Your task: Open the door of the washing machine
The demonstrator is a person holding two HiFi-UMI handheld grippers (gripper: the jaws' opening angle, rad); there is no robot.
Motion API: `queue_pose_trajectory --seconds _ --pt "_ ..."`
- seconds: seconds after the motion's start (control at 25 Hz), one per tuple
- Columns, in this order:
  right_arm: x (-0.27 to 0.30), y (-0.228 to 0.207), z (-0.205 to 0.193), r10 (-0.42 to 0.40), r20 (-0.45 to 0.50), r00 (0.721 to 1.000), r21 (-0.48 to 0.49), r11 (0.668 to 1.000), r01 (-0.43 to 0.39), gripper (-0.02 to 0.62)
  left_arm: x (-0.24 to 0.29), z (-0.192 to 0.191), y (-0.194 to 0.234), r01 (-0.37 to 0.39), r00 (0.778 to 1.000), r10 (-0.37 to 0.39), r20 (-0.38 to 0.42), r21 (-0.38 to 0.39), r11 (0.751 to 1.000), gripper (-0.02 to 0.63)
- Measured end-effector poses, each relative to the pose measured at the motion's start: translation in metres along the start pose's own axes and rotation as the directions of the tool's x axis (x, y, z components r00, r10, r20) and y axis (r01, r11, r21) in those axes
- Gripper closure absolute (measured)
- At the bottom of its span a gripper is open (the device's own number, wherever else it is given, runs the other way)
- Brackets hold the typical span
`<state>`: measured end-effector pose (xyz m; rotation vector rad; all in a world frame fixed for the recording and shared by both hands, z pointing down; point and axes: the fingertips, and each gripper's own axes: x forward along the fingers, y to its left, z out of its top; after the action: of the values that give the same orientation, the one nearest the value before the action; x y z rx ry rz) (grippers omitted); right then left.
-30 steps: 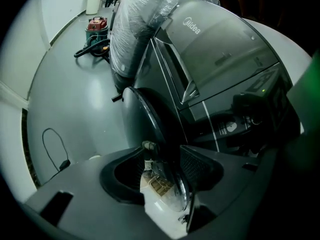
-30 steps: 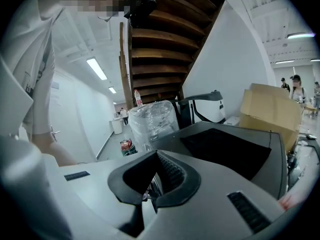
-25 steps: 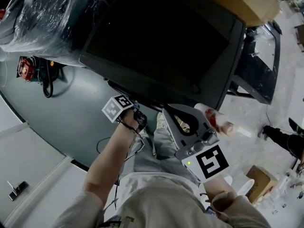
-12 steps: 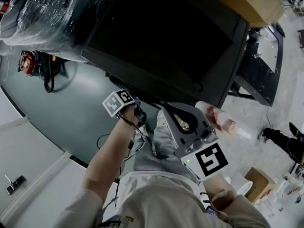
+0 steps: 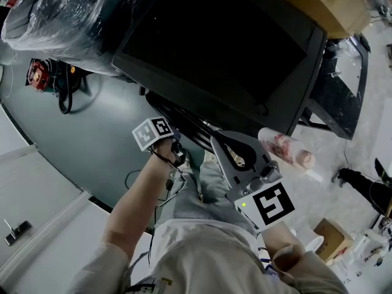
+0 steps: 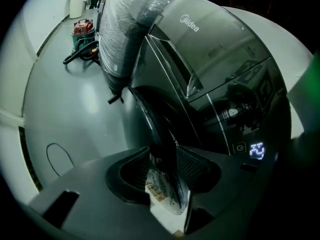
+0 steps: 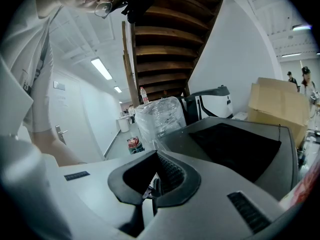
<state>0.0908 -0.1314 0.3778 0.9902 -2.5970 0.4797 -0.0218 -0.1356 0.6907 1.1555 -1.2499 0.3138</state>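
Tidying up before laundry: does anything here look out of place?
A bottle with a red label lies on its side beside the washing machine's front corner, seemingly loose on the floor. Nothing looks spilled or damaged.

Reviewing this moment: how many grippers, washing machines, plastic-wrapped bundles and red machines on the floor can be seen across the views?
Grippers: 2, the left gripper, whose jaws have just closed onto the door edge, and the right gripper
Washing machine: 1
Plastic-wrapped bundle: 1
Red floor machine: 1
Total: 5
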Motion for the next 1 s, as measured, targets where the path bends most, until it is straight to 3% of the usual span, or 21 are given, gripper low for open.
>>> queue_pose_trajectory --seconds 0.16,0.52,1.0 --pt "0.007 0.01 0.009 0.013 0.031 0.999 0.012 1.0 -0.013 0.569 -0.009 -0.005 0.014 -0.001 1.0 0.002 -0.02 0.055 0.998 0.433" --pt "0.02 0.034 0.003 0.059 0.006 0.998 -0.009 0.998 -0.059 0.569 -0.028 -0.011 0.047 0.017 0.997 -0.002 -0.078 0.195 0.981 0.439" --pt "0.053 0.086 0.002 0.201 -0.021 0.979 -0.048 0.978 -0.202 0.57 -0.062 -0.001 0.107 -0.005 0.993 0.041 -0.108 0.32 0.947 0.46"
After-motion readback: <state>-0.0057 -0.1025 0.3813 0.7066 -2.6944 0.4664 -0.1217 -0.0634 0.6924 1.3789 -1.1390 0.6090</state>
